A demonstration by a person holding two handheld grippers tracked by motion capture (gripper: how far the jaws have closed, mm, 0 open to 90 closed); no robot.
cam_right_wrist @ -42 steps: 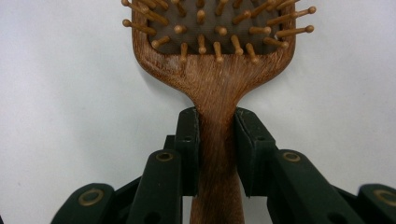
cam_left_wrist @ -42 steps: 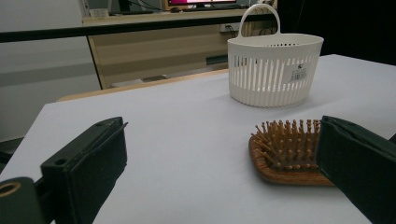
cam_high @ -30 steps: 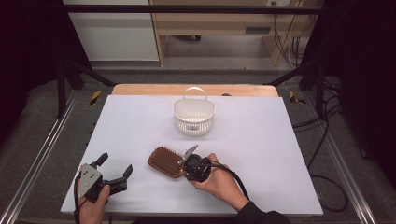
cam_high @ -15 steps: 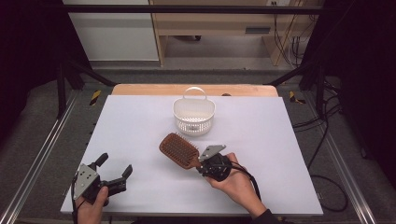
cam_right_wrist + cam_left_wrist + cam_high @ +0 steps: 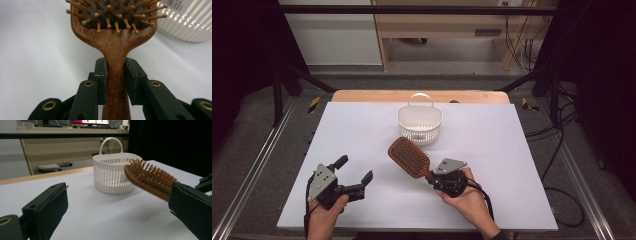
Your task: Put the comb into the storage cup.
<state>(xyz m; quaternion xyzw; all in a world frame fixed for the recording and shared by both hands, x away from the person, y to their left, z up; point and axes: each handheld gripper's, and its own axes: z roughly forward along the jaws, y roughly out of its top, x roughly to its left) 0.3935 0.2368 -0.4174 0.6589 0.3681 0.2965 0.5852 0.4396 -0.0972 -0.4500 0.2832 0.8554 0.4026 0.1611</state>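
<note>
Two tongs are in hand over the white surface (image 5: 512, 165) in the high view. Right tongs (image 5: 432, 178) are clamped on the handle of a brown wooden hairbrush (image 5: 409, 157); the brush head, bristles up, points away from the person and toward the left, ending just short of the white slotted basket (image 5: 420, 123), which stands upright with its loop handle raised near the far middle of the surface. Left tongs (image 5: 354, 170) sit at the near left, jaws spread wide with nothing between them, well apart from the brush. Left gripper view: the two black jaws stand far apart at the bottom corners, empty; between them, farther off, the basket (image 5: 112, 176) rests on the surface, and the hairbrush (image 5: 150, 178) comes in from the right in front of it, off the surface and tilted, head higher than handle, bristles upward. Whether brush head and basket touch cannot be told from here. Right gripper view: the pads of the right tongs (image 5: 116, 82) press on either side of the brush's narrow neck, just below where it widens into the head; hairbrush (image 5: 113, 37) bristles face the camera. Basket wall (image 5: 190, 22) lies at upper right, beyond the brush head.
</note>
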